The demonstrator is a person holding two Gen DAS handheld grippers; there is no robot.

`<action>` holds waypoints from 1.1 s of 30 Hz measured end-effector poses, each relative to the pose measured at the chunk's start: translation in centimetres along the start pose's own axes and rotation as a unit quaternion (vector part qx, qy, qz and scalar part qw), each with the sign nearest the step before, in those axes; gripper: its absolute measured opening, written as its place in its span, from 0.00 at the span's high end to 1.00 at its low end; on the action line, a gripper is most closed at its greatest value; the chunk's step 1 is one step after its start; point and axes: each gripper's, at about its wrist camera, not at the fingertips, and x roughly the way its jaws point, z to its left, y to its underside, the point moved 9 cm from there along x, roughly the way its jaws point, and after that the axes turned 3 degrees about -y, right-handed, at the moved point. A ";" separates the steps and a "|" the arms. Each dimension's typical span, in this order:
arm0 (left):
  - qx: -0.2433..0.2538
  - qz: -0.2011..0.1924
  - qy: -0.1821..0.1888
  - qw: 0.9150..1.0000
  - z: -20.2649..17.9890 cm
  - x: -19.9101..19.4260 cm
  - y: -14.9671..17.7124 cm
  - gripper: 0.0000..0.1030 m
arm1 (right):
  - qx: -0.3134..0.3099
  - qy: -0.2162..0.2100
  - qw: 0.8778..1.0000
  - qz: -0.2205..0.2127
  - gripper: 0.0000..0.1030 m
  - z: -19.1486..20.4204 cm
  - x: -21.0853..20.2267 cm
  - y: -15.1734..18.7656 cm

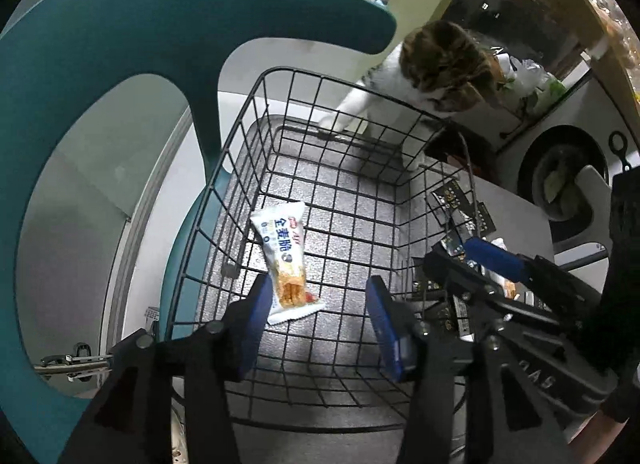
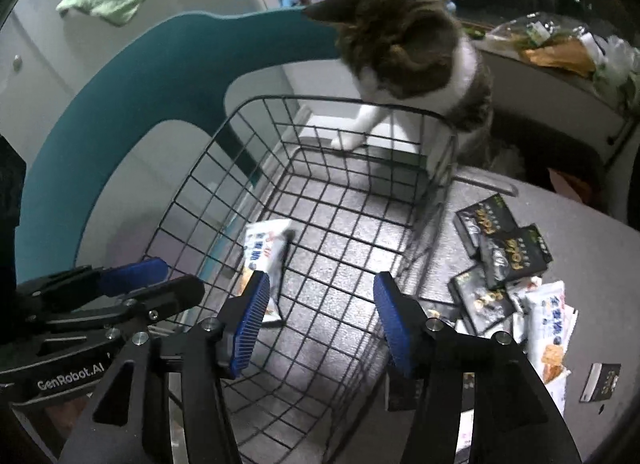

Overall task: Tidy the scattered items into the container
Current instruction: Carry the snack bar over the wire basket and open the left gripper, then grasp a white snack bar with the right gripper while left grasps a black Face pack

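Left wrist view. The wire basket [image 1: 320, 224] fills the centre of the frame; one snack bar [image 1: 286, 260] lies on its floor at lower centre, long axis running from upper left to lower right. The left gripper [image 1: 316, 328] hangs over the basket's near edge, jaws apart and empty; the bar's lower end shows just inside the left pad but is not pressed. At right, outside the basket wall, dark packets [image 1: 460, 208] lie on the grey table [image 1: 516, 220], partly hidden by the right gripper [image 1: 476, 260], which enters from the lower right. A cat [image 1: 436, 64] leans over the far rim at upper right, one paw by the basket.

Right wrist view. The right gripper [image 2: 320, 324] also stands above the basket [image 2: 320, 192], jaws parted, nothing between the pads. The remaining items lie to its right in the frame: black packets [image 2: 504, 248] at centre right, white snack bars [image 2: 548, 328] just below them, and one packet [image 2: 602, 382] apart at lower right.

Judgement: the pile lies on the right gripper's side, outside the basket's right wall, so that hand is nearer for the next pick; most of the tidying is not yet done.
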 end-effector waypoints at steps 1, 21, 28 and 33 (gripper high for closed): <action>0.001 -0.001 0.003 1.000 -0.6 -0.1 -0.2 0.48 | 0.003 0.005 1.000 -0.005 0.47 -0.4 -0.7 0.1; 0.119 0.064 0.062 0.989 -19.9 3.6 8.0 0.48 | 0.111 0.122 0.986 0.014 0.47 -21.3 -4.8 8.8; 0.109 0.087 0.061 0.988 -20.0 4.9 9.1 0.48 | 0.089 0.117 0.988 0.042 0.49 -21.0 -0.4 7.6; 0.102 0.097 0.063 0.988 -20.6 6.5 8.9 0.48 | 0.104 0.107 0.988 0.044 0.67 -21.6 -0.1 8.0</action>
